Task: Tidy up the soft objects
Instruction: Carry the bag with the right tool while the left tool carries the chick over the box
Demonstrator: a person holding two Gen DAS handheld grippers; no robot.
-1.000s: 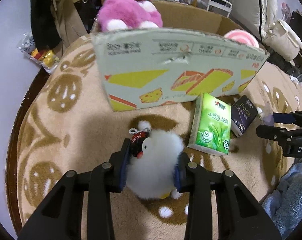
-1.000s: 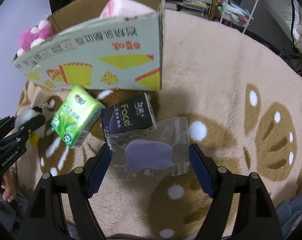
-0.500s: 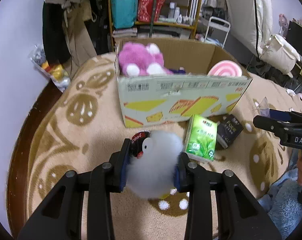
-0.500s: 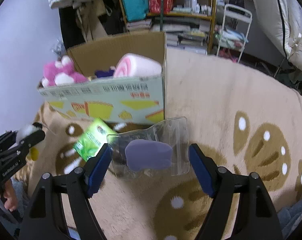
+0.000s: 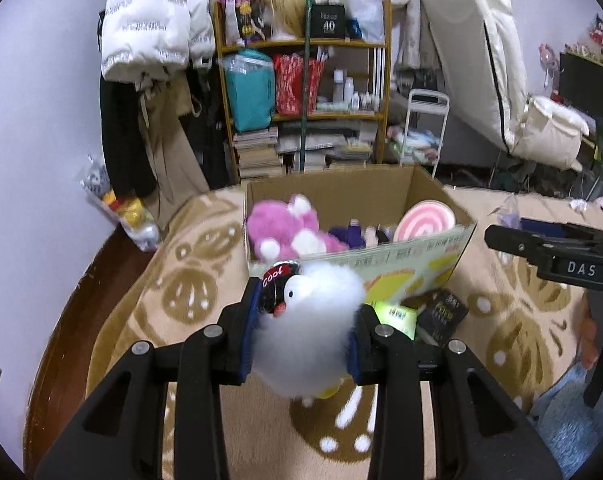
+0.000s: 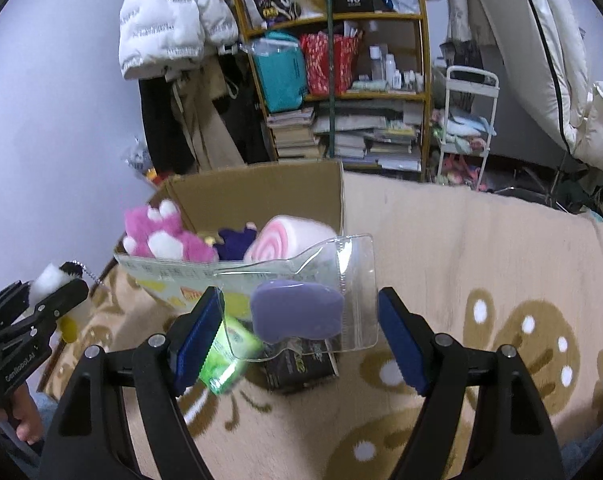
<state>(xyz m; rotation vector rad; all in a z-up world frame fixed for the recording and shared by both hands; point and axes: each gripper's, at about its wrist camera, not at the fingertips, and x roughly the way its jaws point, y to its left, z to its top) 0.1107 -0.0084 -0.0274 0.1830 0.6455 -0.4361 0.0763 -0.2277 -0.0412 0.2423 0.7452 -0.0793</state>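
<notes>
My left gripper [image 5: 301,336] is shut on a white fluffy plush [image 5: 313,328] with a black "cool" cap, held in the air in front of an open cardboard box [image 5: 441,244]. My right gripper [image 6: 297,320] is shut on a clear plastic pouch [image 6: 353,280] with a purple soft pad inside, held above the rug next to the box [image 6: 261,196]. The box holds a pink plush [image 5: 277,228], a pink swirl roll cushion [image 5: 423,222] and a purple item [image 6: 233,242].
A green tissue pack [image 6: 229,348] and a black tissue pack [image 5: 441,316] lie on the beige patterned rug [image 6: 481,248] before the box. A cluttered shelf [image 5: 305,92], hanging coats and a white cart stand behind. A blue cloth [image 5: 573,408] lies at the lower right.
Both grippers have risen with their loads and tilted up, so the box interior and the room behind now show. The box and tissue packs have stayed in place.
</notes>
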